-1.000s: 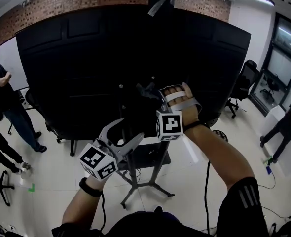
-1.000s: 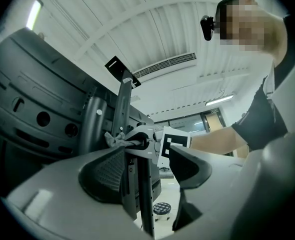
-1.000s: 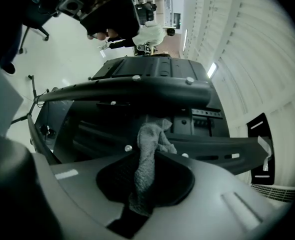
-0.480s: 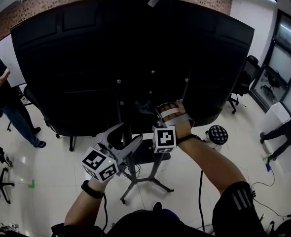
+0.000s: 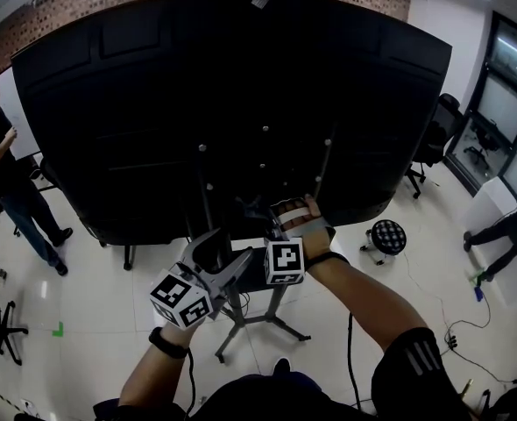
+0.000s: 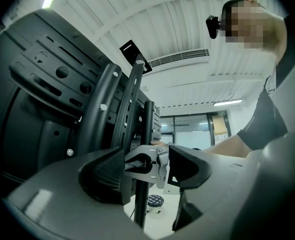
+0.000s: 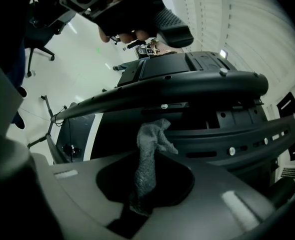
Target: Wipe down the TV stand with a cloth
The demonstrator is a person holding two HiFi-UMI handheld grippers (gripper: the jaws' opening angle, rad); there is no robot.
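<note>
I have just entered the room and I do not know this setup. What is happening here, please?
A person stands behind a large TV on its TV stand, with a hand-held gripper in each hand. The right hand-held gripper is shut on a grey cloth, held close to the curved mounting bar at the TV's back. The left hand-held gripper is open and empty, near the stand's upright pole.

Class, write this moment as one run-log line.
right gripper: shut on cloth | cloth: by TV stand | left gripper: open
</note>
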